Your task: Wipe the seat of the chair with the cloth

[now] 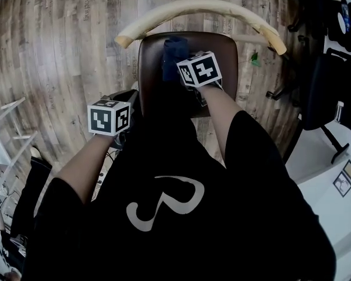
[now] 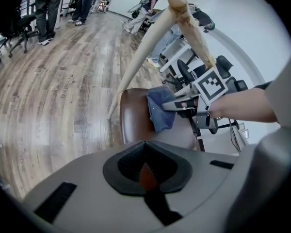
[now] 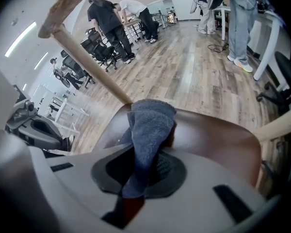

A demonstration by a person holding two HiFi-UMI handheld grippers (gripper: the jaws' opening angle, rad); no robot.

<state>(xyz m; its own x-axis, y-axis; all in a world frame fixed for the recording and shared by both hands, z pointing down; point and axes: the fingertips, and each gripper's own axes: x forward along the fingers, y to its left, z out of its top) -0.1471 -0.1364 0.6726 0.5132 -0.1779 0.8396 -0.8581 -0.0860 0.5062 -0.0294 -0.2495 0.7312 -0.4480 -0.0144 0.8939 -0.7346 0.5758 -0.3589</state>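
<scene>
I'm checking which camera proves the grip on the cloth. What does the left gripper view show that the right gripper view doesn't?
Only the left gripper view: the right gripper seen from outside, with its marker cube and the person's forearm, plus the left gripper with its own jaws together on nothing.
Only the right gripper view: the blue cloth running down between that gripper's own jaws, clamped.
Both: the cloth over the brown chair seat, the pale backrest rail and the wood floor.
</scene>
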